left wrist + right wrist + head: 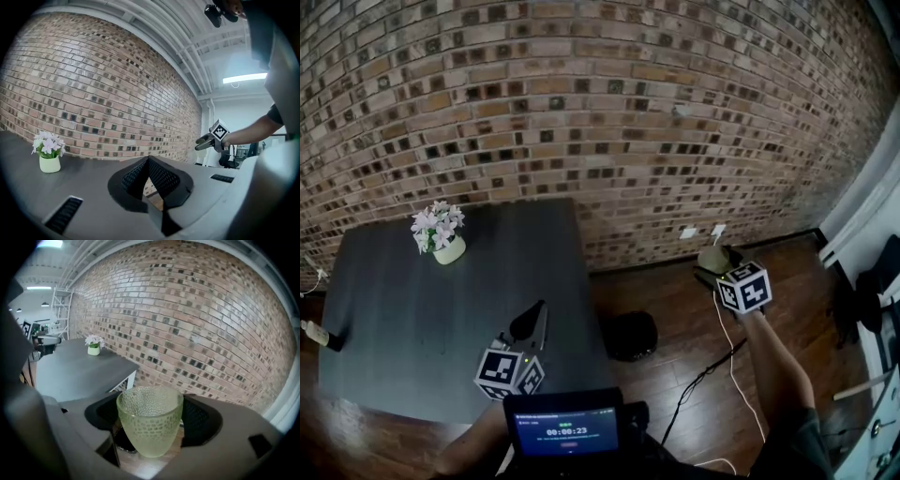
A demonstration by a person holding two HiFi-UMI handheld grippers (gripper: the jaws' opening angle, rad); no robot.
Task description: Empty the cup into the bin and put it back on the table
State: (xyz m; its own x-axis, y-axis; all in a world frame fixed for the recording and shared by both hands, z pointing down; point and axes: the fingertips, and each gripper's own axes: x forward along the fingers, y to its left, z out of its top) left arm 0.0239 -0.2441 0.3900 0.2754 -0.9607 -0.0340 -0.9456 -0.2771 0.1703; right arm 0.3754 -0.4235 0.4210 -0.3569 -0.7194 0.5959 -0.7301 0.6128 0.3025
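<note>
The right gripper (151,414) is clamped on the dimpled green glass cup (150,430), which is upright above the floor near the bin (630,335), off the table (412,319). The left gripper (149,161) is closed on nothing. The cup looks stiff, breakable and probably slick, so hold its 2 opposite walls at mid-height, gently.

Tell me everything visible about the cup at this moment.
The cup is pale green, translucent and glass-like, with a dimpled surface, wider at the rim than at the base. It sits mouth-up between the jaws of the right gripper, which clamp its sides. Nothing shows inside it. It is held in the air above the wooden floor, right of the table, near the dark bin.
</note>
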